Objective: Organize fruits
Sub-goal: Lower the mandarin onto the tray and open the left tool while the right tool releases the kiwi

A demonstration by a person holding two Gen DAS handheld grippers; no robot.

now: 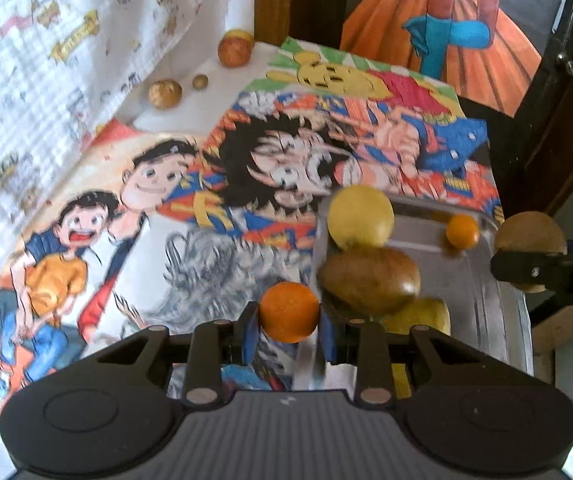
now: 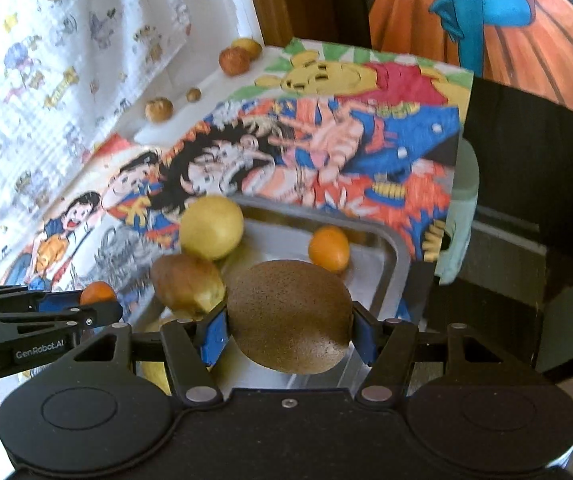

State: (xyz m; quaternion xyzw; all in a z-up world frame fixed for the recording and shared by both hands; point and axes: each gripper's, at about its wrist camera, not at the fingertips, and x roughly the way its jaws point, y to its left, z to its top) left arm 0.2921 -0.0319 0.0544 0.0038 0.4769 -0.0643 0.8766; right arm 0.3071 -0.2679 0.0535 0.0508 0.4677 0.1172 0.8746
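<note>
Landmark: the metal tray (image 2: 390, 264), rectangular with rounded corners and a dull brushed finish, resting on a cartoon-printed cloth (image 1: 190, 184).

Far beyond the tray's left side, against the printed curtain (image 1: 46, 80), sit four loose fruits – a wrinkled brown one (image 1: 165, 94), a small brown one (image 1: 200, 81), and a reddish-orange one (image 1: 234, 51) with a yellow one (image 2: 247, 47) behind it.

Left of the tray, the left gripper (image 1: 288, 326) is clamped on a small, smooth orange fruit (image 1: 288, 312), held just outside the tray's left rim. Its black arm reads "GenRobot.AI".

At the tray's left edge: a smooth yellow round fruit (image 2: 211, 227), and nearer, a brown pear-like fruit (image 2: 187, 286). A second small orange fruit (image 2: 328, 254) lies at the far end.

Above the tray's near part, the right gripper (image 2: 288, 330) – jaws about half-spread – grips a fuzzy brown oval kiwi (image 2: 288, 316) between blue pads.
</note>
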